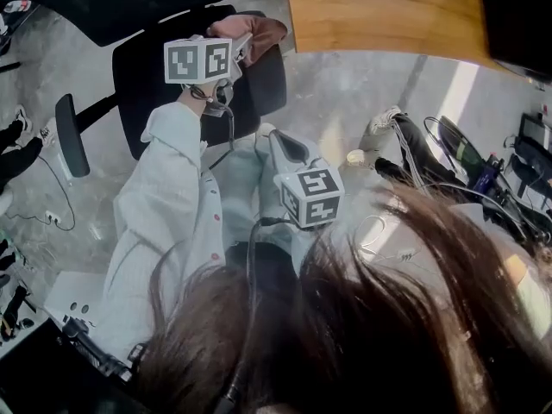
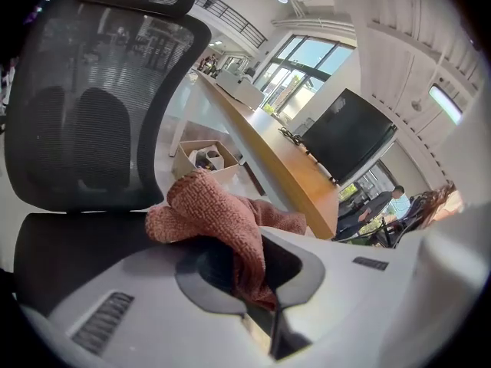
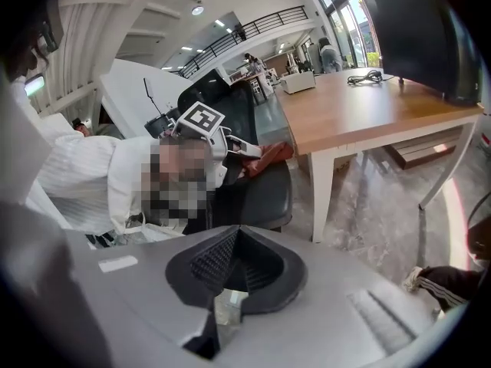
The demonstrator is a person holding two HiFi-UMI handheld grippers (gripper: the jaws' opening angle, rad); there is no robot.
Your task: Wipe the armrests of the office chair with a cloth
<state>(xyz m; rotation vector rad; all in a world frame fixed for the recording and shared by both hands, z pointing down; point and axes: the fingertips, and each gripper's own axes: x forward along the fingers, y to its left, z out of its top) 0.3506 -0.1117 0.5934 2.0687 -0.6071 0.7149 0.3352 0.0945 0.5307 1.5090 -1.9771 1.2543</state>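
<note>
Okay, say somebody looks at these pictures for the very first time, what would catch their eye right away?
First, the reddish-pink cloth, pinched in the jaws of the left gripper over the seat of the black office chair, in front of its mesh back. The right gripper is close to the person's body, jaws together with nothing between them. A long wooden desk stands just beside the chair.

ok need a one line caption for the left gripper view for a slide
Left gripper clamped on a rust-pink cloth in front of the office chair's mesh backrest.
</note>
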